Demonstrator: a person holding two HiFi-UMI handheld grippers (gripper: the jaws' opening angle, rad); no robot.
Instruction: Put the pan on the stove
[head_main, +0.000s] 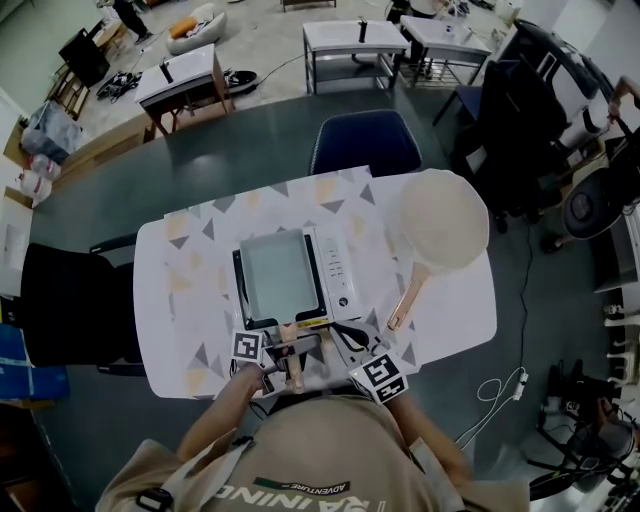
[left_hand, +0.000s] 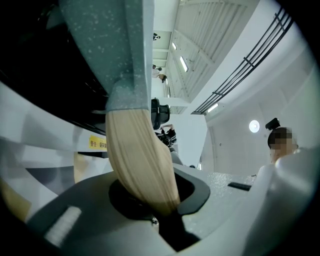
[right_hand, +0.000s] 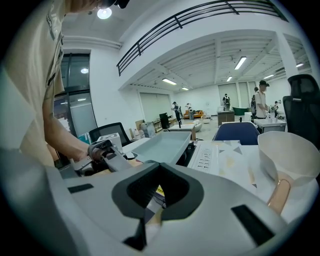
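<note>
A grey rectangular pan (head_main: 275, 272) sits on the black burner of a white portable stove (head_main: 338, 270) at the table's middle. Its wooden handle (head_main: 293, 368) points toward me. My left gripper (head_main: 284, 350) is shut on that handle (left_hand: 140, 160), and the pan's grey underside (left_hand: 120, 45) fills the top of the left gripper view. To the right of the handle, my right gripper (head_main: 350, 338) hangs shut with nothing in it. In the right gripper view, past the right gripper (right_hand: 149, 212), lie the pan (right_hand: 162, 145) and the stove's control panel (right_hand: 207, 156).
A round cream pan (head_main: 443, 218) with a wooden handle (head_main: 405, 298) lies on the patterned cloth right of the stove, also visible as the cream pan (right_hand: 287, 150). A blue chair (head_main: 365, 142) stands at the table's far side and a black chair (head_main: 70, 305) at its left.
</note>
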